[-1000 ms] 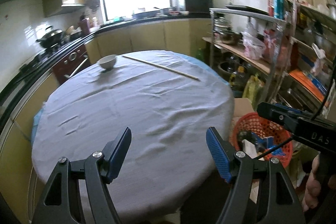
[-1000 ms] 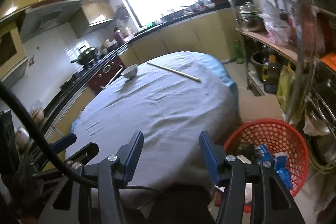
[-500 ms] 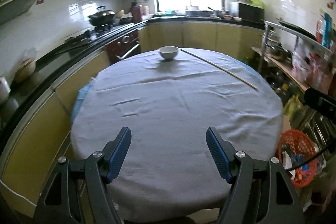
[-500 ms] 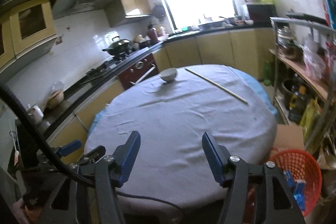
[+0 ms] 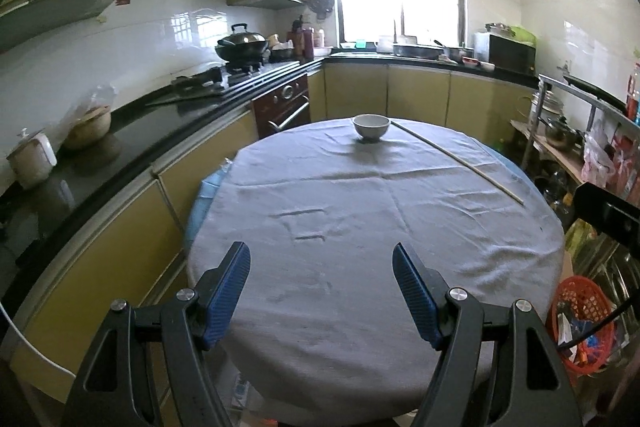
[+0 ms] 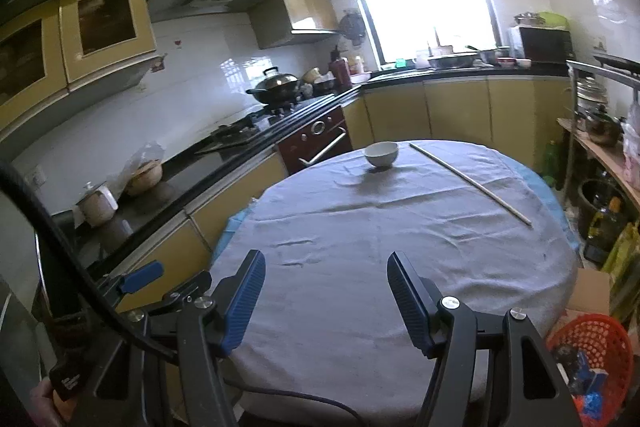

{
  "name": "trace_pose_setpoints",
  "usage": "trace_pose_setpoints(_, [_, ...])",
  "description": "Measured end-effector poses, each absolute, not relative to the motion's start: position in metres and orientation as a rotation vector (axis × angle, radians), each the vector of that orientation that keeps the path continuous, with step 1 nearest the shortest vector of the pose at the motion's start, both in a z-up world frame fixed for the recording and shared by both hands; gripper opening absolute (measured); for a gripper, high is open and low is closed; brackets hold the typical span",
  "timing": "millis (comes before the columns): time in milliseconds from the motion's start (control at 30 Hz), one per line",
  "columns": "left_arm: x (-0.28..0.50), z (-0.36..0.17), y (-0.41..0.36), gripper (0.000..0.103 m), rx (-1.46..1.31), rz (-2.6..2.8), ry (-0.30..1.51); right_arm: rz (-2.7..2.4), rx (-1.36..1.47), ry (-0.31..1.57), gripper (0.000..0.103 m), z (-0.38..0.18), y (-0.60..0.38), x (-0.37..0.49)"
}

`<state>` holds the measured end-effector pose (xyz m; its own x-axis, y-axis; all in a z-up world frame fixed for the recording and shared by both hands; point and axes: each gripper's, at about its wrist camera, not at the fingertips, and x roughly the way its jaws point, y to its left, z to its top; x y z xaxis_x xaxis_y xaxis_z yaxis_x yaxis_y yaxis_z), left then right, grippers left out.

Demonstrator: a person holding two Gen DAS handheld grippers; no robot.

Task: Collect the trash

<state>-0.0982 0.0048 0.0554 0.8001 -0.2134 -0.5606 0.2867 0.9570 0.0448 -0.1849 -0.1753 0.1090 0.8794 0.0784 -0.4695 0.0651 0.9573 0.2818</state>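
From the left wrist, the left hand-held gripper [image 5: 321, 289] gapes wide and empty over the counter's [image 5: 360, 227] near edge; the trash basket [image 5: 582, 323] sits below its right edge.

From the right wrist, the right hand-held gripper [image 6: 325, 297] hangs open, holding nothing, basket [image 6: 592, 359] at lower right.

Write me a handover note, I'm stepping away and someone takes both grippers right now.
Left claw: open, nothing held.
Right claw: open, nothing held.
Both hang over the near edge of the round table.
Red basket on the floor, right of the table, already holds trash.
On the cloth: white bowl and a long thin stick, far side.
Left: no trash visible on the table; check whether the stick goes.
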Motion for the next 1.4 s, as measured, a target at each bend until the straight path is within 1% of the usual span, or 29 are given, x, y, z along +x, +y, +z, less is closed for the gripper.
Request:
trace_pose_setpoints(567, [-0.105, 0.069, 0.021, 0.075, 0.133, -0.23, 0.549, 0.028, 0.22, 0.456, 0.069, 0.113, -0.148, -0.19])
trace_pose_setpoints(1400, [-0.112, 0.075, 0.024, 0.075, 0.134, -0.217, 0.537, 0.025, 0.239, 0.446, 0.069, 0.111, -0.149, -0.195])
